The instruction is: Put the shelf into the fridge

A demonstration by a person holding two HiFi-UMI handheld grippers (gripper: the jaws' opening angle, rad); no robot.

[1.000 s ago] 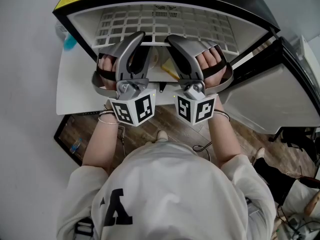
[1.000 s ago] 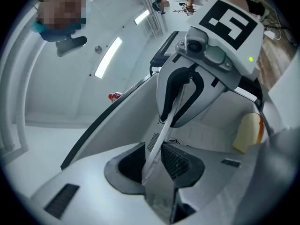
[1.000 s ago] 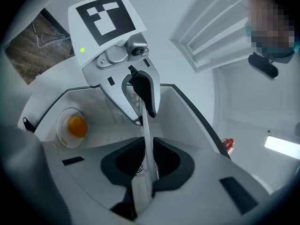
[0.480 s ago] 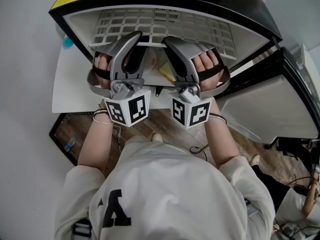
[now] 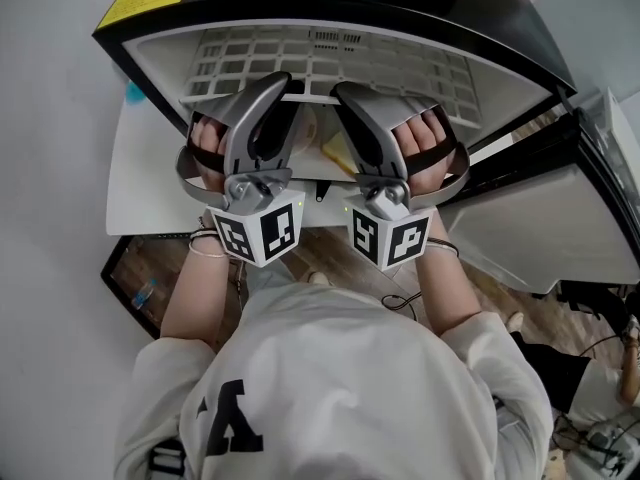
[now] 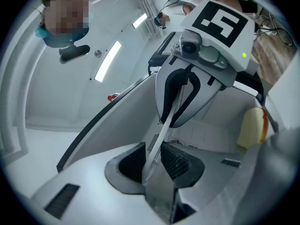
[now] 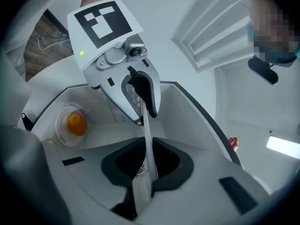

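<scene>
Right gripper view adds an orange (image 7: pixel 76 123); left gripper (image 6: pixel 152 162), jaws just tightened, and right gripper (image 7: pixel 146 167) clamp the shelf (image 5: pixel 340 63).

Hardly anything has moved. The left gripper (image 6: pixel 154 159) has just been closing its jaws a shade further, with the front edge of the shelf (image 5: pixel 330 53) gripped between them. From above, the fridge (image 5: pixel 340 6), the shelf, the left gripper and the right gripper (image 5: pixel 342 90) all sit a little lower in the picture than a second ago, after drifting slightly left half a second back. That looks like the person's head shifting rather than the hands or the shelf moving, though I can't be sure from this angle.
</scene>
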